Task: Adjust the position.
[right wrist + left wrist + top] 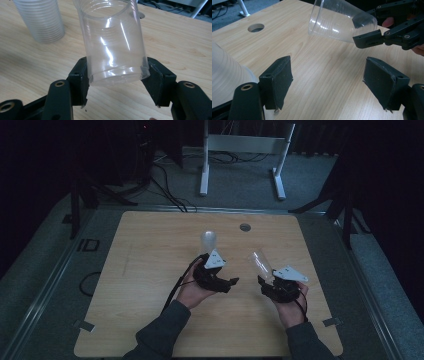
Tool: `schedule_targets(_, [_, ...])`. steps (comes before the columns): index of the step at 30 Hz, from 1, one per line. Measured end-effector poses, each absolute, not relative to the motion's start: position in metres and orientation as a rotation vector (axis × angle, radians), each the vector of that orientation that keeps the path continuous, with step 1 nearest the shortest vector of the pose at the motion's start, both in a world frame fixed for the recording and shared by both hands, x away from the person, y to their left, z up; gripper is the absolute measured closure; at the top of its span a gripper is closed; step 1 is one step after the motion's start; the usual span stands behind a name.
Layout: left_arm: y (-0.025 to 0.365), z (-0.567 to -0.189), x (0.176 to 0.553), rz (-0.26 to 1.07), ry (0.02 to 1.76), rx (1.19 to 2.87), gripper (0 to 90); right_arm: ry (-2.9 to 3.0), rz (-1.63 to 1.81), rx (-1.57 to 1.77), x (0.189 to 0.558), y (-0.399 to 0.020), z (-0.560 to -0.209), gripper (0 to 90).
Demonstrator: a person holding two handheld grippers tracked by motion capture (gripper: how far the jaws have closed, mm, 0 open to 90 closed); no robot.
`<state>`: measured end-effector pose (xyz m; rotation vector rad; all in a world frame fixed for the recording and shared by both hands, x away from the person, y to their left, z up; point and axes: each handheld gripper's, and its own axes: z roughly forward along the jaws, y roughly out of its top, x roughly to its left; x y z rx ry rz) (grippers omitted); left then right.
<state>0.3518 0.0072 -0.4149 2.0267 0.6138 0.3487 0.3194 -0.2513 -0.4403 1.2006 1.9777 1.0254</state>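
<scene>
Right gripper view: right hand-held gripper [116, 77] clamps unlabelled clear cup [112, 42]

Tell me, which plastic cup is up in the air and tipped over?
The single clear cup, pinched at its base by the right gripper and tilted above the table. The other, a cloudy stack of cups, stands upside down on the wood beside the open left gripper.

The high view is dim and underexposed, its surroundings sinking into near-black. Both gripper views are bright and evenly lit; white glare streaks the clear ribbed plastic cup [113, 42], and the pale wooden tabletop [317, 75] stays fairly sharp.
</scene>
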Motion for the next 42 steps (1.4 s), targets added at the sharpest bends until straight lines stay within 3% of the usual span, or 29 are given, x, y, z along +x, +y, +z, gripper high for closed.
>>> schedule_targets(42, [-0.013,-0.399,0.36,0.264,0.666,1.904,23.3,1.721,1.165,1.162,0.305,-0.251,-0.429,41.8])
